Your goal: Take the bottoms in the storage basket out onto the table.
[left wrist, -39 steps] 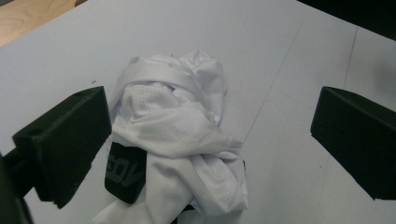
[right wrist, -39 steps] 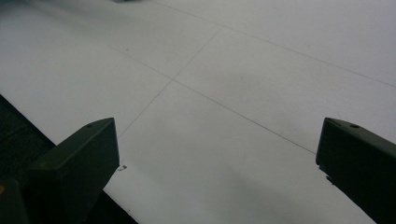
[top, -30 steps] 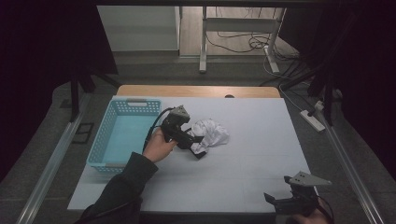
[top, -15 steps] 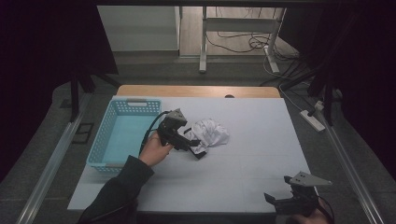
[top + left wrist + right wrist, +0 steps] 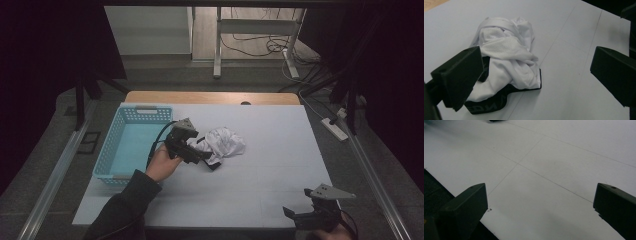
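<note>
The crumpled white garment (image 5: pixel 225 144) lies near the middle of the white table (image 5: pixel 280 165), slightly toward the 10 o'clock side of the table's centre. In the left gripper view the garment (image 5: pixel 506 57) is bunched into a loose heap; a black waistband (image 5: pixel 486 106) with lettering shows along its near edge.

The left gripper (image 5: pixel 200 152) sits at the garment's 8 o'clock edge, held by the person's left hand (image 5: pixel 162 162). Its jaws stand wide apart: one jaw overlaps the garment's near-left edge in the left gripper view, while the other stands clear over bare table at 3 o'clock. Nothing is clamped between them. Whether the near jaw touches the cloth cannot be told.

A light blue basket (image 5: pixel 112 150) stands at 9 o'clock from the garment, just beside the left hand, along the table's left edge.

The right gripper (image 5: pixel 312 215) rests at the table's 5 o'clock corner, well apart from the garment. Its jaws stand wide apart over bare table surface (image 5: pixel 544 170), close to the near table edge.
</note>
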{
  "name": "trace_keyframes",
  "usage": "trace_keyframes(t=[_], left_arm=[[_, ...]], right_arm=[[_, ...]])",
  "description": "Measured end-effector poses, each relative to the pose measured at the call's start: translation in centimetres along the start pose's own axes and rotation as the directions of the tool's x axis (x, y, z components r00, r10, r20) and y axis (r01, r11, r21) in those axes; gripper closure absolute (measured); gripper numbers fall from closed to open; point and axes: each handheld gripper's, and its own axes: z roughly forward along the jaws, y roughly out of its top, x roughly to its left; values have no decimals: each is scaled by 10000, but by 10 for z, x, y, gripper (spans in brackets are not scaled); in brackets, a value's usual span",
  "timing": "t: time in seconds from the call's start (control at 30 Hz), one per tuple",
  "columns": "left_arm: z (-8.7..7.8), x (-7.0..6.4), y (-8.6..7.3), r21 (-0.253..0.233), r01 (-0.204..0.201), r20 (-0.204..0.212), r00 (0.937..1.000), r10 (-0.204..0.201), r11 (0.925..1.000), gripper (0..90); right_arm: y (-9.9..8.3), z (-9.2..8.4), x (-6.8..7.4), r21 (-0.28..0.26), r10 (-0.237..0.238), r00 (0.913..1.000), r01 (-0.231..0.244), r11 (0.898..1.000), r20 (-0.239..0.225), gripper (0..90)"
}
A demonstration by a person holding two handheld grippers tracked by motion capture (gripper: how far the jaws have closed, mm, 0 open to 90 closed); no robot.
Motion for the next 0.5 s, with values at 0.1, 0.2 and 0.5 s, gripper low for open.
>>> trace_keyframes(t=[0.1, 0.2, 0.5], left_arm=[[-3, 0, -2, -16, 29, 7, 10000, -29, 10000, 0], [-4, -1, -5, -33, 77, -36, 10000, -77, 10000, 0], [-13, -4, -14, -207, 225, 24, 9997, -225, 9995, 0]], right_arm=[[0, 0, 0, 0, -7, 10000, 7, 10000, -2, 0], [0, 0, 0, 0, -11, 10000, 11, 10000, 1, 0], [0, 0, 0, -11, -2, 10000, 2, 10000, 2, 0]])
